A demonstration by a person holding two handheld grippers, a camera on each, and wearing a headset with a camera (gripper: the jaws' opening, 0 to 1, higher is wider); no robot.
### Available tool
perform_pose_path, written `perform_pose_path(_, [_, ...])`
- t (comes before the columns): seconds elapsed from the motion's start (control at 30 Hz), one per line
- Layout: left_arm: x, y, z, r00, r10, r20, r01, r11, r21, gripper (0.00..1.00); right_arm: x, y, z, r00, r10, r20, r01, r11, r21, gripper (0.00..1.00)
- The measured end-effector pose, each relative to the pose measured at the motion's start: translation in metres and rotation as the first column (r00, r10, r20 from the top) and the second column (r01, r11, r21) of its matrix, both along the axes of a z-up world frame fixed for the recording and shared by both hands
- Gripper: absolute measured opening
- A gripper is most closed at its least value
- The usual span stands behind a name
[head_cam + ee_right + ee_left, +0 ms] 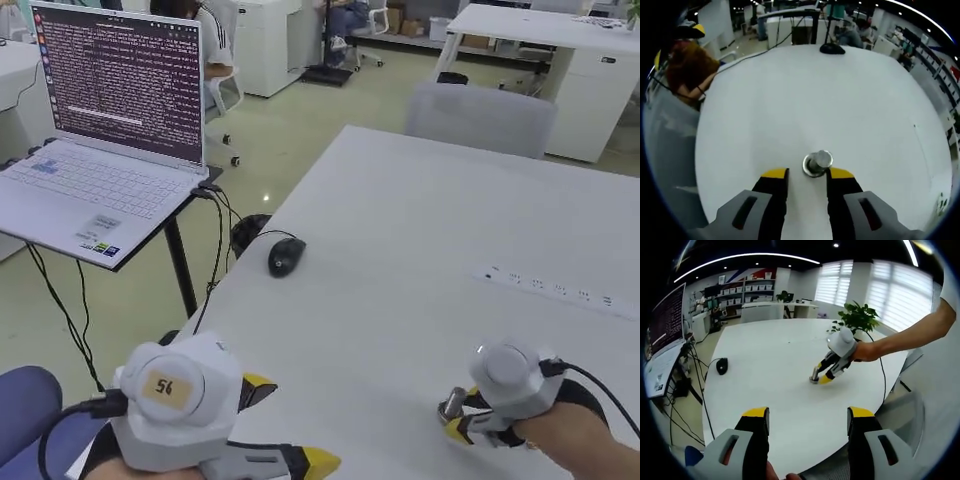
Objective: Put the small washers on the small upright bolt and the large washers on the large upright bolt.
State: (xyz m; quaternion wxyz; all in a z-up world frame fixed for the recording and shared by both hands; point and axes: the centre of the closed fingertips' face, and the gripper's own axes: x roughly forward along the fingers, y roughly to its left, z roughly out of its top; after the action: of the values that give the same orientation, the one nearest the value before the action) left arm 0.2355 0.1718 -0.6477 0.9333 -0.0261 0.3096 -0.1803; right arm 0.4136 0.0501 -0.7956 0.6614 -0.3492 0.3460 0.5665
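The bolt (817,162) is standing upright on the white counter (815,90), head down and shank pointing up, near the edge closest to the person. The right tool (807,175) is reaching in low over the counter with its jaws set a narrow way apart, nothing sitting between them. The bolt is standing just ahead of the two yellow tips, its base lying against the right-hand tip or just beside it; which of the two I cannot tell. In the head view the bolt (452,404) is showing at the nose of that tool (455,418), and a bare forearm is leading back from it.

The left tool (808,415) is hanging at the counter's near edge, well apart from the bolt, its jaws spread wide and gripping nothing.

Farther out, a black mouse (285,257) is lying near the counter's left edge with its cable running off to a laptop (110,120) on a stand beside the counter. A white power strip (555,290) is lying toward the right side, and a grey chair (480,115) is standing at the far edge.
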Motion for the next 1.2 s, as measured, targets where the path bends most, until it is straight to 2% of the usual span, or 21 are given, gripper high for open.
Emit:
perform_pose_path(0.13, [0.002,0.000,-0.005,1.000,-0.021,-0.010,0.021,1.000,0.008,0.62,-0.006,-0.010,0.004,0.998,-0.062,0.000,0.062,0.996,0.058,0.31])
perform_pose_path(0.3, [0.004,-0.002,-0.008,0.999,-0.036,-0.016,0.036,0.999,0.011,0.62,-0.022,-0.030,0.016,0.989,-0.145,-0.012,0.145,0.978,0.147,0.32])
perform_pose_path(0.37, [0.005,-0.002,-0.009,0.999,-0.041,-0.017,0.042,0.999,0.011,0.62,-0.030,-0.042,0.017,0.987,-0.157,-0.015,0.158,0.975,0.155,0.32])
perform_pose_path(0.47, [0.008,-0.003,-0.011,0.998,-0.053,-0.021,0.053,0.999,0.012,0.62,-0.038,-0.062,0.018,0.977,-0.213,-0.027,0.214,0.959,0.186,0.33])
perform_pose_path(0.63, [0.013,-0.007,-0.015,0.997,-0.077,-0.025,0.078,0.997,0.016,0.62,-0.045,-0.097,0.017,0.950,-0.305,-0.071,0.314,0.924,0.218,0.37])
perform_pose_path(0.67, [0.014,-0.008,-0.018,0.996,-0.084,-0.029,0.085,0.996,0.019,0.62,-0.046,-0.105,0.017,0.939,-0.333,-0.086,0.344,0.912,0.222,0.38])
perform_pose_path(0.8, [0.018,-0.011,-0.023,0.994,-0.105,-0.037,0.106,0.994,0.021,0.62,-0.051,-0.123,0.021,0.919,-0.380,-0.104,0.394,0.885,0.249,0.43])
perform_pose_path(0.87, [0.019,-0.013,-0.024,0.993,-0.113,-0.039,0.114,0.993,0.023,0.62,-0.053,-0.132,0.023,0.901,-0.414,-0.130,0.434,0.860,0.269,0.47])
perform_pose_path(0.97, [0.021,-0.014,-0.027,0.991,-0.126,-0.041,0.127,0.992,0.025,0.62,-0.057,-0.146,0.023,0.887,-0.437,-0.148,0.461,0.840,0.286,0.53])
perform_pose_path(1.03, [0.022,-0.015,-0.028,0.991,-0.130,-0.041,0.131,0.991,0.025,0.62,-0.060,-0.152,0.024,0.882,-0.449,-0.145,0.471,0.833,0.290,0.55])
perform_pose_path(1.13, [0.022,-0.014,-0.030,0.991,-0.129,-0.041,0.130,0.991,0.025,0.62,-0.062,-0.161,0.030,0.865,-0.478,-0.151,0.500,0.806,0.318,0.57])
perform_pose_path(1.2, [0.022,-0.014,-0.031,0.991,-0.127,-0.042,0.128,0.992,0.021,0.62,-0.063,-0.166,0.030,0.861,-0.485,-0.155,0.508,0.798,0.325,0.59])
